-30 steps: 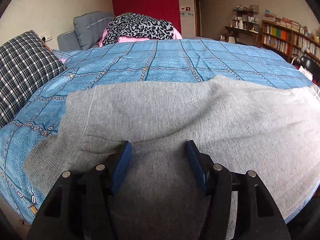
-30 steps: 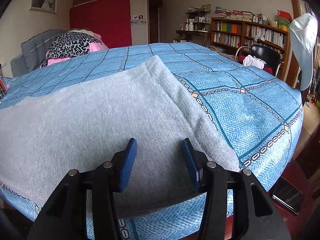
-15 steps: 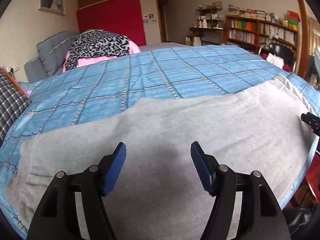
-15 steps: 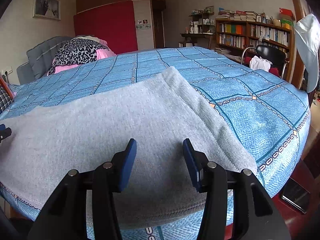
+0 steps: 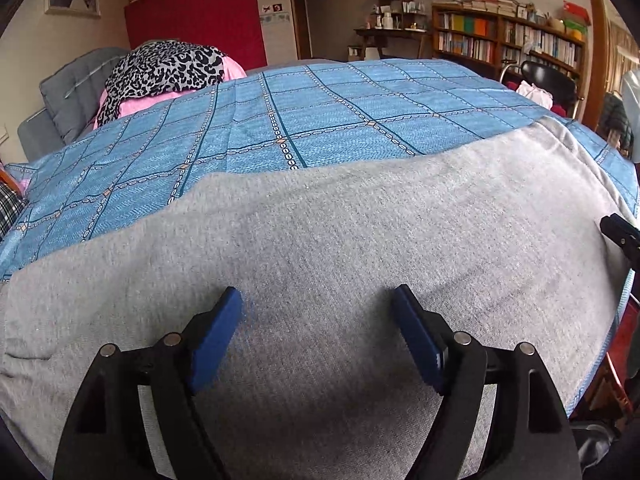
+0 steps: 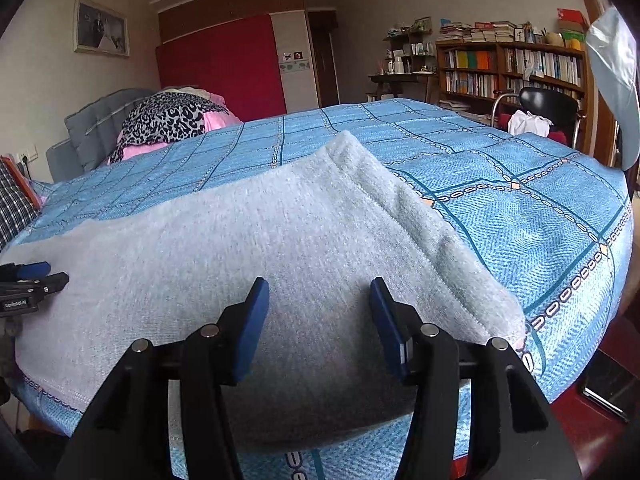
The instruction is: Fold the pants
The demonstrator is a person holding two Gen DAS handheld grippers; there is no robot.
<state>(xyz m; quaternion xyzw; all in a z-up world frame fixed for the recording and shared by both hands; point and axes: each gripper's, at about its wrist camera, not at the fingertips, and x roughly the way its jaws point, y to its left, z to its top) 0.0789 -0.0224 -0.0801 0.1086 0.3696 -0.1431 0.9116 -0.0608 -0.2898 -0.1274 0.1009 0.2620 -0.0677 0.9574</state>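
the grey pants lie spread flat along the near edge of the bed, on the blue patterned bedspread, with one stitched hem end angled across the cover in the right wrist view. the left tongs hang over the middle of the cloth with jaws released and spread wide, nothing pinched between the blue pads; they have just been opening. the right tongs sit over the hem end, jaws parted about halfway and holding nothing, and they too have just been opening a little. each tool shows at the edge of the other's view.

compared with a second ago, the left tongs have slid sideways along the pants, so the plaid pillow is now nearly out of its view and the bookshelf is well in. the right view is almost unchanged.
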